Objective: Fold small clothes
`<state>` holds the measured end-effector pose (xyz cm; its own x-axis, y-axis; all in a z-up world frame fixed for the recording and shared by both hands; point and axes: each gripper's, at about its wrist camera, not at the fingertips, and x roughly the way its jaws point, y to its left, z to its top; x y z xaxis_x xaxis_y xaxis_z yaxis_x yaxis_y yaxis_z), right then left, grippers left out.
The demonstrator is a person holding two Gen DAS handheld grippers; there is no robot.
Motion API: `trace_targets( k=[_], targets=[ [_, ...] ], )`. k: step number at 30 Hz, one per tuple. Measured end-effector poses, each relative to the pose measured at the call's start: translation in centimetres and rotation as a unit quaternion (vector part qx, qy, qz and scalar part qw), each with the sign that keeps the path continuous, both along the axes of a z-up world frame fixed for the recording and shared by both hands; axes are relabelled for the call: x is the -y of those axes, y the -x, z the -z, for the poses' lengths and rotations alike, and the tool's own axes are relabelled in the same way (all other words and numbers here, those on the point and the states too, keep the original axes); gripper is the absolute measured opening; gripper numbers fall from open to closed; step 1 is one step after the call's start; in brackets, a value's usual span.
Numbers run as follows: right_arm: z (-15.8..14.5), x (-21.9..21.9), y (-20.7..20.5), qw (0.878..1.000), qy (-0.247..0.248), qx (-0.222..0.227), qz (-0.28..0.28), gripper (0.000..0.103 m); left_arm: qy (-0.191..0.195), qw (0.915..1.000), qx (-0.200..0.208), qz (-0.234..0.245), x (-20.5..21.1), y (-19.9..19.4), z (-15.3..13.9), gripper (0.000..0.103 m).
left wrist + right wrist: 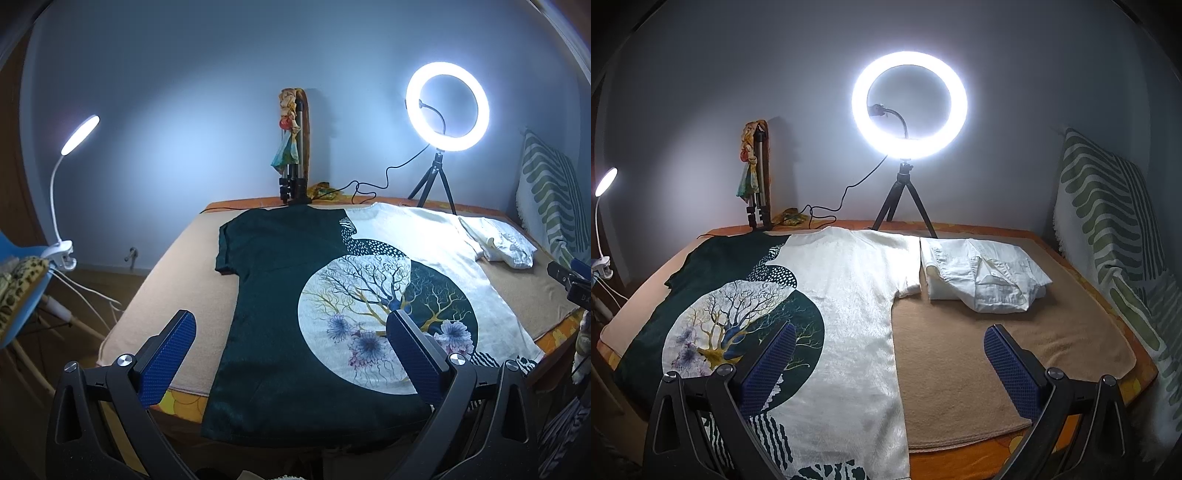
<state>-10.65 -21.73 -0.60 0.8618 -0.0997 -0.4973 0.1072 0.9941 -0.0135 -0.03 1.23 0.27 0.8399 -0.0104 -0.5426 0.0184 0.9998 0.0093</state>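
Observation:
A short-sleeved T-shirt [280, 280], half dark green and half cream with a round tree-and-flower print, lies spread flat on the tan blanket [177, 273], its hem toward me. In the right wrist view the same T-shirt [849, 295] fills the left half. A folded white shirt [982, 277] rests beside its right sleeve; the left wrist view shows this white shirt [502, 245] at far right. My left gripper [291, 325] hovers open over the shirt's lower part, holding nothing. My right gripper [890, 338] hovers open over the shirt's right edge, holding nothing.
A lit ring light on a tripod [908, 107] stands at the back edge. A folded tripod with a scarf [291, 147] leans on the wall. A clip lamp [79, 134] and blue chair [22, 280] stand left. A green-patterned cushion [1108, 221] leans at right.

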Motion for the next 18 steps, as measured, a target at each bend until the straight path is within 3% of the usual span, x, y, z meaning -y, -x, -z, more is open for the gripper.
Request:
trace_targets(
  k=[18],
  targets=[
    [-0.04,-0.29,-0.09,1.0,0.002,0.001,-0.002,0.103,0.001,1.0,0.002,0.0,0.11,0.02,-0.05,0.102]
  ],
)
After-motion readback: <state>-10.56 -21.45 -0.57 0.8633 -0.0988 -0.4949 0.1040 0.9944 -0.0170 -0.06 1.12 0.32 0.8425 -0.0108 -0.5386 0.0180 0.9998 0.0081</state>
